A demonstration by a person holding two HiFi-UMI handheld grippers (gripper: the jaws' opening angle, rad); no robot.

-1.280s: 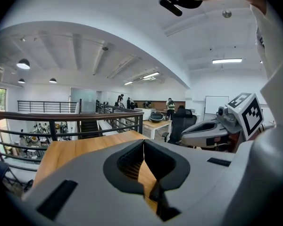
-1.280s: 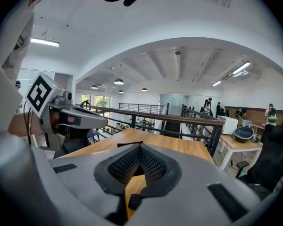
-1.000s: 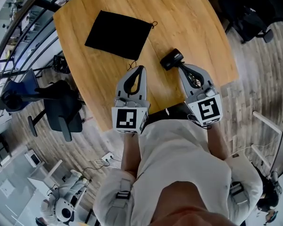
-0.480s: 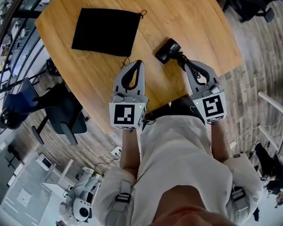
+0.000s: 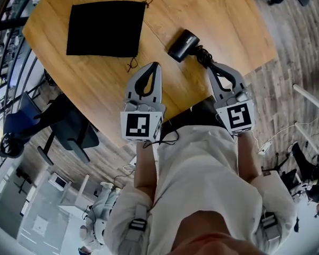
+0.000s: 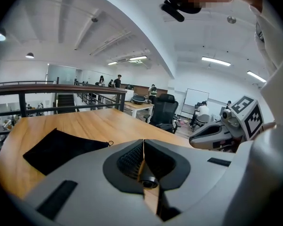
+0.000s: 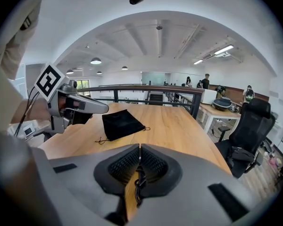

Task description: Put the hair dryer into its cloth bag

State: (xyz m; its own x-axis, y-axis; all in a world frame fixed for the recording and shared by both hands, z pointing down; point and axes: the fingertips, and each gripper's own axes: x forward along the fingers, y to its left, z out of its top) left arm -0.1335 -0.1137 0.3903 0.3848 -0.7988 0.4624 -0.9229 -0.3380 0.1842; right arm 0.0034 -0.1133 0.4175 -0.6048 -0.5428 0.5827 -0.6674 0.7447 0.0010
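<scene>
The black cloth bag (image 5: 106,28) lies flat on the wooden table (image 5: 223,15), its drawstring end towards the middle. To its right lies the black hair dryer (image 5: 182,45), with its cord (image 5: 203,57) trailing towards my right gripper (image 5: 208,64). That gripper is shut, and the cord (image 7: 138,181) shows through the hollow behind its tips. My left gripper (image 5: 156,64) is shut too, just near of the bag's loose drawstring, with nothing in it. The bag (image 6: 61,147) shows left of the left gripper (image 6: 142,141), and the bag (image 7: 121,124) lies ahead of the right gripper (image 7: 139,146).
The table's near edge runs under both grippers. A black office chair (image 5: 69,126) stands at the table's left side and another (image 7: 250,131) to the right. A dark railing (image 7: 146,89) runs past the far edge. People sit at desks in the background.
Both grippers have come down closer to the table top, still shut. The head view has swung, so bag and dryer sit higher and further left in the frame. Neither object has moved on the table.
</scene>
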